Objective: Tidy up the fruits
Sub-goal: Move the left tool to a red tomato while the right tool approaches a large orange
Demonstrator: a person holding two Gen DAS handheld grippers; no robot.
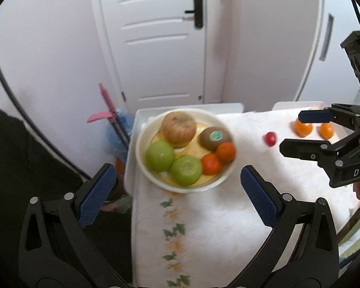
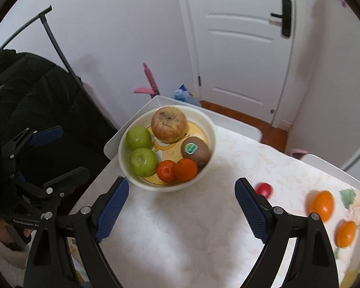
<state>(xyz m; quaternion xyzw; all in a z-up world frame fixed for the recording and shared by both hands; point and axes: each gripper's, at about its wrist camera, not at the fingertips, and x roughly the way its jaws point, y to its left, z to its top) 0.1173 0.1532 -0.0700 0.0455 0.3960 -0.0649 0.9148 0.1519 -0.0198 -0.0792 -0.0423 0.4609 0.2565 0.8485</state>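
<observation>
Nearest to me, my left gripper (image 1: 177, 187) has its jaws spread wide with nothing between them, hanging above the surface (image 1: 216, 228) and its white cloth. My right gripper (image 2: 182, 199) is released the same way, jaws wide apart and holding nothing. Just past both sets of fingertips sits the white bowl (image 2: 205, 171), near the surface's far left corner. Inside it I see two green apples (image 2: 142, 162), two small tangerines (image 2: 186, 169), a kiwi (image 2: 195, 152) with a sticker and a large reddish apple (image 2: 169, 123) at the back. Off to the right, a small red fruit (image 2: 264, 190) lies on the cloth, and further right two oranges (image 2: 322, 205) lie close together near the edge. Beyond stands a white door (image 2: 242, 43).
</observation>
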